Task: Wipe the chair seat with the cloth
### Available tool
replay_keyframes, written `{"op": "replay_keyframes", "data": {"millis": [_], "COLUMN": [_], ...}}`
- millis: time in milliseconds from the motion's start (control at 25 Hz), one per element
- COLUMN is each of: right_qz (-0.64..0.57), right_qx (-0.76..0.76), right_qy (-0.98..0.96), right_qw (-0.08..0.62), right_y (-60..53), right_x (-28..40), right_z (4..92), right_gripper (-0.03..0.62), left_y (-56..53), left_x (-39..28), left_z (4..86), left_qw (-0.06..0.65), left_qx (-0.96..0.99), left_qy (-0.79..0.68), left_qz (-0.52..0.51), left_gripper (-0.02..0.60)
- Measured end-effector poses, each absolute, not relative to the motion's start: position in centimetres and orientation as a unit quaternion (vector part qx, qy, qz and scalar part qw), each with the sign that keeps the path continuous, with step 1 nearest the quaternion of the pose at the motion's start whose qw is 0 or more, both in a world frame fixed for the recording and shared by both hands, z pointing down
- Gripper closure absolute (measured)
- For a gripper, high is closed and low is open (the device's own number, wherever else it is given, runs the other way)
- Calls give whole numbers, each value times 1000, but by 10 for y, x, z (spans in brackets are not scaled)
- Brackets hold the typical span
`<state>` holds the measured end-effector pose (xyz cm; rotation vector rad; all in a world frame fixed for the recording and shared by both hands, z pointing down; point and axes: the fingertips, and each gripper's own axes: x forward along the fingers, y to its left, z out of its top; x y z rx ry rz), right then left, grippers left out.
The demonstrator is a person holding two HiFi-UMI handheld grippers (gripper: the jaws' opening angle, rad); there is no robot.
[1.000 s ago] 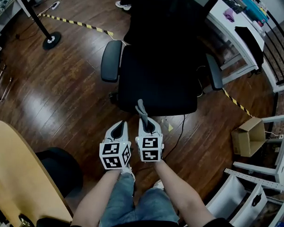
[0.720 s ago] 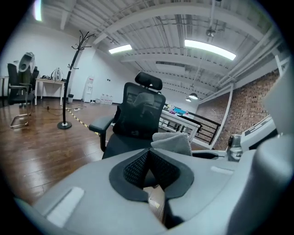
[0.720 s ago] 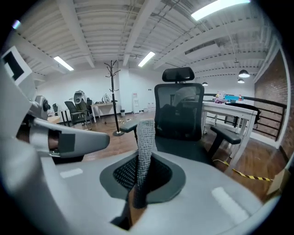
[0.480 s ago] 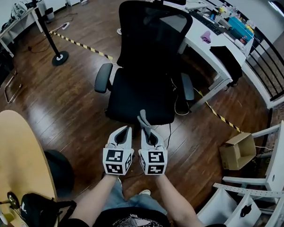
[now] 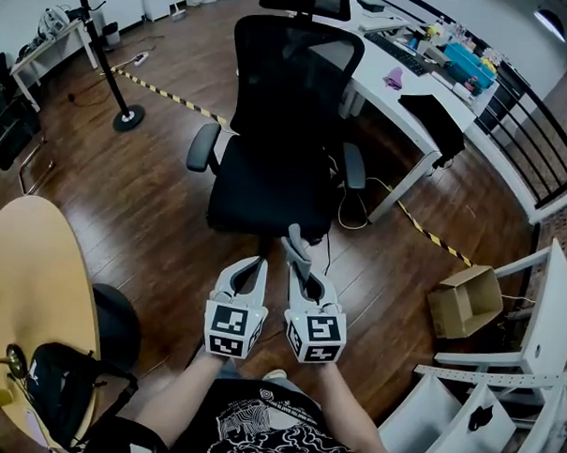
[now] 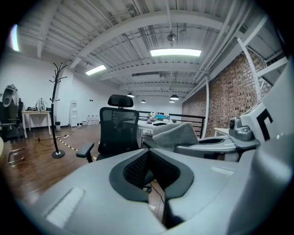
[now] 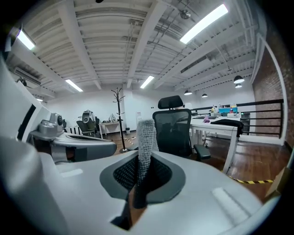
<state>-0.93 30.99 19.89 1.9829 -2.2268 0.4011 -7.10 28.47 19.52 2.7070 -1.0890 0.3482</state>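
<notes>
A black office chair stands ahead of me, its seat [image 5: 266,187] bare, with a mesh back and two armrests. Both grippers are held side by side short of the seat's front edge, above the wooden floor. My right gripper [image 5: 302,270] is shut on a grey cloth [image 5: 295,244] that sticks up from its jaws. My left gripper [image 5: 251,269] is shut with nothing in it. In the right gripper view the cloth [image 7: 147,137] rises between the jaws, the chair [image 7: 173,131] behind it. The left gripper view shows the chair [image 6: 118,131] and the cloth [image 6: 177,134] to its right.
A round wooden table [image 5: 28,285] with a black bag [image 5: 65,390] is at my left, a dark stool [image 5: 115,321] beside it. A white desk [image 5: 412,86] stands behind the chair. A cardboard box [image 5: 465,301] and white racks [image 5: 542,326] are at the right. Hazard tape [image 5: 167,94] crosses the floor.
The chair now lies farther from the grippers and more of the room shows. Both grippers keep their side-by-side pose, the cloth still in the right one.
</notes>
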Motion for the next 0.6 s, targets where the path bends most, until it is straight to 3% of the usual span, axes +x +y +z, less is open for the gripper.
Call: {"op": "replay_keyframes", "data": {"millis": [600], "right_qz": [112], "right_qx": [630], "right_qy": [-767], "right_qw": [48], "right_y": [378], "right_x": [-16], "right_z": [172], "right_gripper": [586], "left_y": [369], "left_x": [-60], "left_z": [178], "left_qw": [106], "left_qx": [920], "left_qy": [-361], "left_qz": [113], "left_gripper": [577]}}
